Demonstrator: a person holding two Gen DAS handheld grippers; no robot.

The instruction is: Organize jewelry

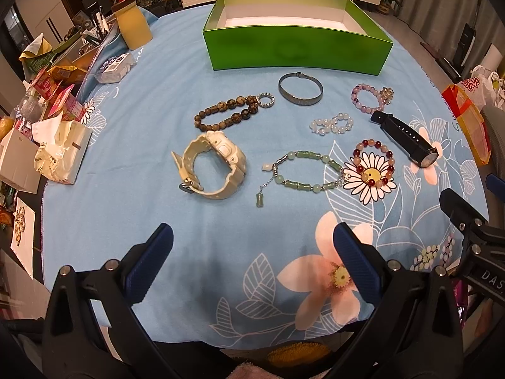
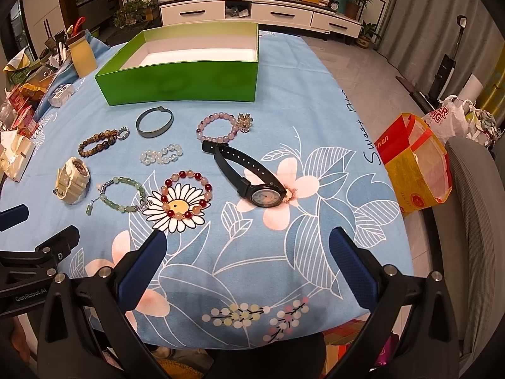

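Green box (image 1: 296,49) sits empty; bracelets (image 1: 311,169) and watches (image 2: 252,173) lie before it. Both grippers (image 1: 252,259) (image 2: 247,262) gape. Only the right view shows the watch's dial.

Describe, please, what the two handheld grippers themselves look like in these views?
Both match: the left gripper and right gripper each have a black plastic frame with silver screws and two fingers faced with ribbed dark-blue pads. White lettering shows on the frames: "GenRobot.AI" on the left one, seen from the right wrist view, and a partial "DAS" on the right one. No cables or sleeves are visible.
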